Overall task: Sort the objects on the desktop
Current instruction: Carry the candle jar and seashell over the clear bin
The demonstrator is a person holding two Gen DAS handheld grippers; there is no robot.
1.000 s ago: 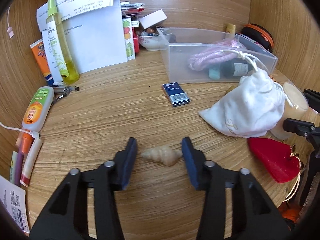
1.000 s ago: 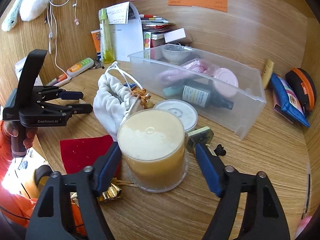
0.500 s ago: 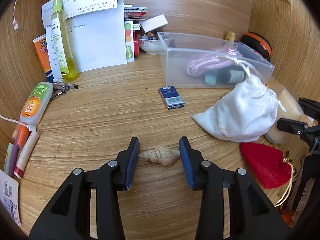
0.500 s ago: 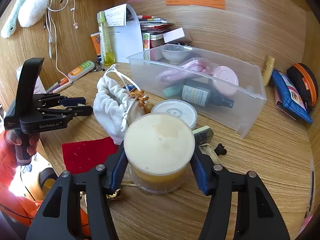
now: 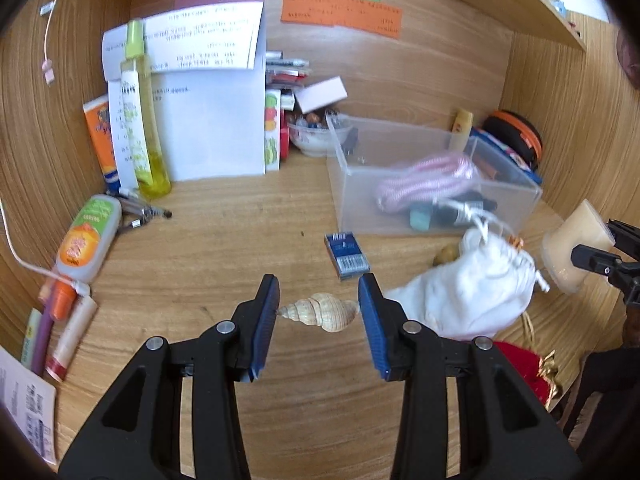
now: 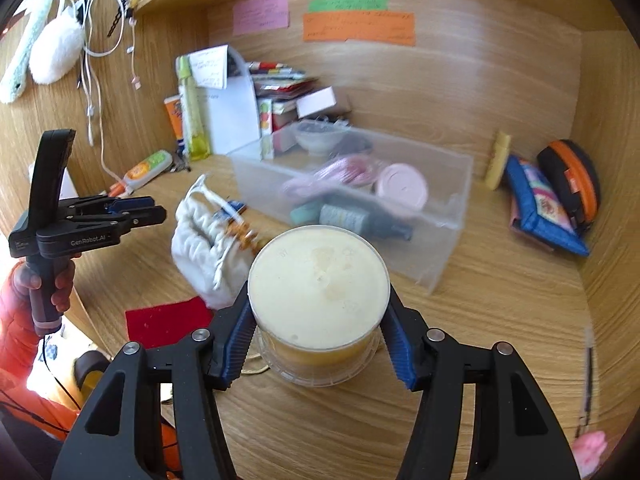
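While your right gripper point(image 6: 320, 344) clamps the candle jar point(image 6: 318, 304) and your left gripper point(image 5: 318, 312) pinches the seashell point(image 5: 322, 312), neither is binned. The clear bin point(image 6: 440, 240) holds a few items; the white pouch point(image 6: 200, 240) and red cloth point(image 6: 168, 322) remain.

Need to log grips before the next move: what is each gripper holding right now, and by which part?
The right gripper clamps the candle jar by its round sides. The left gripper pinches the seashell end to end, by its tips.

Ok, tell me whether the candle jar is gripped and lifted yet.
Gripped: the right gripper pads press both sides of the candle jar. Lifted: in the left view it hangs tilted above the desk.
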